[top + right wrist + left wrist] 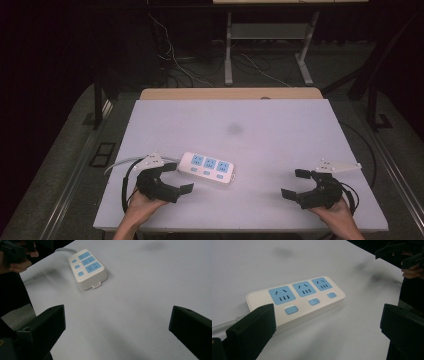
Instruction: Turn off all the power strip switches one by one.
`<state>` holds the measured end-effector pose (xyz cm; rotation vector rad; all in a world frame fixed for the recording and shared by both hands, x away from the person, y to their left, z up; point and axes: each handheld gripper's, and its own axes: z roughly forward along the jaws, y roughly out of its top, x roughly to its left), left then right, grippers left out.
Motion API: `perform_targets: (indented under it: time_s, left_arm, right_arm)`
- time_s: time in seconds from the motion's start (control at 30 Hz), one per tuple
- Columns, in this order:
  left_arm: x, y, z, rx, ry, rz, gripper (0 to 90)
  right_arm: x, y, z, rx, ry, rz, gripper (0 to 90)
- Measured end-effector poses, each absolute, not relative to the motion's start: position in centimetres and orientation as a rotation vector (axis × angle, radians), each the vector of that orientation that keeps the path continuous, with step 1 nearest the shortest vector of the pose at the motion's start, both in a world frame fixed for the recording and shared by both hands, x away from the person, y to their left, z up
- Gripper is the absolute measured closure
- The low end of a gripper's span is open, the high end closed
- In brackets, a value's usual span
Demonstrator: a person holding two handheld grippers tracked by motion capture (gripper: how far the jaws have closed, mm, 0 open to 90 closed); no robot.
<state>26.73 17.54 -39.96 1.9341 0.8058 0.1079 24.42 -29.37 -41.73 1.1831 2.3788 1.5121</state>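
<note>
Pale grey matte table [280, 145] in a dark room, cables on the floor; white three-socket power strip with blue faces [207, 167] lies flat, its cord partly hidden; left claw [181, 176] and right claw [295, 183] both spread, holding nothing.

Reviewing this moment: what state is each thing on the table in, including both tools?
Power strip: lying flat on the table, sockets up, all three sockets empty, not held.
Power strip's cable: attached, trailing off toward the table's left edge.
Left tool: open, right beside the strip's cable end, gripping nothing.
Right tool: open, well apart from the strip, gripping nothing.
Table: white top with a dark smudge.
</note>
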Motion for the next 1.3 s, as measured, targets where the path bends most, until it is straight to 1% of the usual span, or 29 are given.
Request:
perform_targets:
  time_s: [0.5, 1.3]
  left_arm:
    - [28.2, 17.8, -39.0, 2.013, 0.813, 0.097, 0.0]
    - [30.5, 16.8, -37.6, 2.140, 0.788, 0.091, 0.0]
  right_arm:
    - [24.4, -29.5, -41.8, 1.188, 2.377, 1.502, 0.3]
    - [24.4, -29.5, -41.8, 1.188, 2.383, 1.488, 0.3]
